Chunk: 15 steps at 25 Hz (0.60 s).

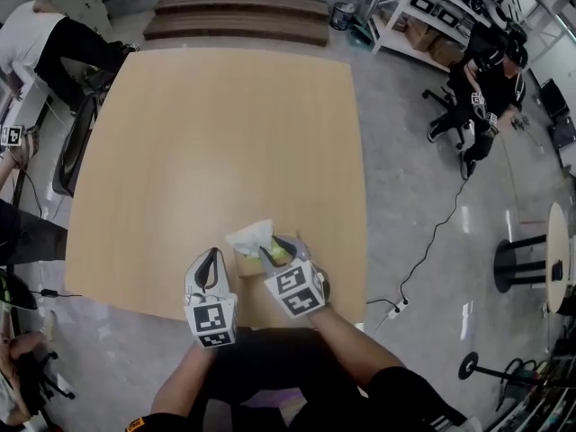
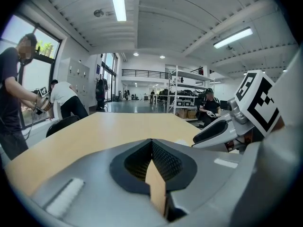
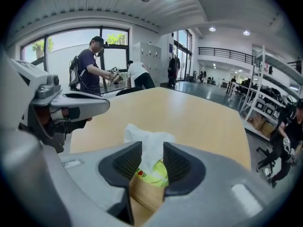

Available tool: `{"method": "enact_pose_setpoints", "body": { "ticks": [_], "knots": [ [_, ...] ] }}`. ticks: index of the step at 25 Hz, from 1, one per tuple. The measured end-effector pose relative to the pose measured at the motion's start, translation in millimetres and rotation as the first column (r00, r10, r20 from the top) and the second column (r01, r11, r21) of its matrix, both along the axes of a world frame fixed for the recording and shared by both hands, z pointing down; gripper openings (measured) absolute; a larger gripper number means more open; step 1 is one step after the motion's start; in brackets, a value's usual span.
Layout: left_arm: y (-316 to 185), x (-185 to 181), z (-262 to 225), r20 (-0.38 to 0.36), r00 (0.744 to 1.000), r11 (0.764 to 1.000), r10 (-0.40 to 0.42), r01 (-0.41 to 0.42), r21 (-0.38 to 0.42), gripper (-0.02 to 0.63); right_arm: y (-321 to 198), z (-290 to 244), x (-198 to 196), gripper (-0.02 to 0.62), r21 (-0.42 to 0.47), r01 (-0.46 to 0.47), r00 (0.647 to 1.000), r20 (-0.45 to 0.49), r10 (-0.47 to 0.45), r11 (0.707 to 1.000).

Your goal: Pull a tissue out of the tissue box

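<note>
Head view: pale wooden rectangular worktop (image 1: 216, 133) on a grey floor (image 1: 423, 196). A small brown cardboard tissue box (image 1: 245, 265) with a yellow-green top sits near the worktop's near edge, a crumpled white tissue (image 1: 250, 236) standing up out of it. The left gripper (image 1: 212, 261) is just left of the box, its grey jaws pointing away from the person. The right gripper (image 1: 274, 252) comes in from the right, jaw tips over the box top beside the tissue. Each carries a marker cube (image 1: 212, 320) at the rear. A black cable (image 1: 432, 241) runs across the floor to the right; a seated person in dark clothes (image 1: 486, 70) is by metal shelving (image 1: 423, 7), and a person in a white top (image 1: 36, 34) bends over at upper left. Left gripper view: the left gripper (image 2: 151, 142) has its jaws together at the tips, with nothing between them; only a wedge of bare worktop (image 2: 118, 126) shows behind the pads. The right gripper (image 2: 215, 130) reaches in at the right, well off the left jaws. Right gripper view: the right gripper (image 3: 152, 148) has its jaws apart, and the tissue (image 3: 147, 138) rises in the gap between the ribbed black pads, which do not pinch it. The tissue box (image 3: 151, 175) lies just under the tips, its yellow-green top and brown side showing. The left gripper (image 3: 66, 109) sits to the left, clear of the tissue.
</note>
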<state>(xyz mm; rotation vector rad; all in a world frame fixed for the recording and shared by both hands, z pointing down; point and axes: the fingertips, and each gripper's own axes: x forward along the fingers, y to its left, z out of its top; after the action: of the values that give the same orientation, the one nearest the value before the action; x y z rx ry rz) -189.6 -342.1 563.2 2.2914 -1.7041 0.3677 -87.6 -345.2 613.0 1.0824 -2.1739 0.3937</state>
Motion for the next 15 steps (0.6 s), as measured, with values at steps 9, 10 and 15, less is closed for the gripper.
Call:
{"method": "enact_pose_setpoints", "body": {
  "ticks": [9, 10, 15],
  "knots": [
    [-2, -13, 27, 0.015, 0.999, 0.998, 0.046, -0.045, -0.035, 0.018, 0, 25, -7, 0.124, -0.08, -0.026, 0.997, -0.069, 0.02, 0.996],
    [-2, -13, 27, 0.014, 0.999, 0.998, 0.051, -0.05, -0.037, 0.018, 0, 26, -7, 0.123, -0.08, -0.032, 0.997, -0.073, 0.026, 0.996],
    [-5, -10, 29, 0.01, 0.998, 0.997, 0.058, -0.057, -0.047, 0.018, -3, 28, -4, 0.091, -0.078, -0.052, 0.995, -0.086, 0.046, 0.996]
  ]
}}
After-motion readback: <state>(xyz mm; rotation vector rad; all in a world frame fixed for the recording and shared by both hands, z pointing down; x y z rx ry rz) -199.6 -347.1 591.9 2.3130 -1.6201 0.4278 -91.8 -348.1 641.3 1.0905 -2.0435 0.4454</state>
